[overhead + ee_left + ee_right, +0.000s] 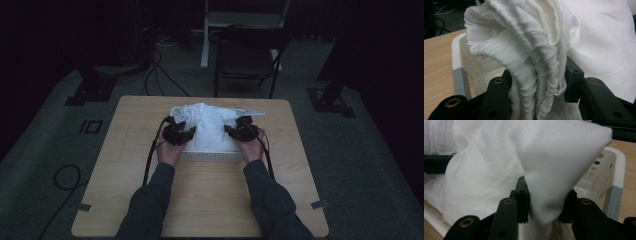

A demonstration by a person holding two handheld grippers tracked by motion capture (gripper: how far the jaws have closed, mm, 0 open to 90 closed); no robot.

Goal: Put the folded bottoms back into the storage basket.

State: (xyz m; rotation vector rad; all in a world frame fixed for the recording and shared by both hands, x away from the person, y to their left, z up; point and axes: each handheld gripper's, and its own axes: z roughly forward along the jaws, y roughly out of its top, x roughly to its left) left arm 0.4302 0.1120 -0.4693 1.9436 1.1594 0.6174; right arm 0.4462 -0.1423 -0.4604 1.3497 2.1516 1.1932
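Cloth: white garment (210, 127) bunched over a white perforated basket (210, 156) at mid-table, partly inside it.
Left gripper (537, 82): at the basket's left side, jaws pinched on a gathered, ribbed fold.
Right gripper (544, 200): at the right side, jaws clamped on a smooth fold.
Progress: cloth is gripped at both ends but heaped above the rim; judged midway, with spreading or settling left.
Far: a dark chair (247, 55) beyond the table (200, 200).

Place: I work in a dim lab or recording room, not a home.
Floor: grey carpet (45, 150) with black cables (160, 75) trailing over it.
Furniture: my lone light wooden bench (210, 200), a dark folding chair (247, 57), black stand feet (90, 90).
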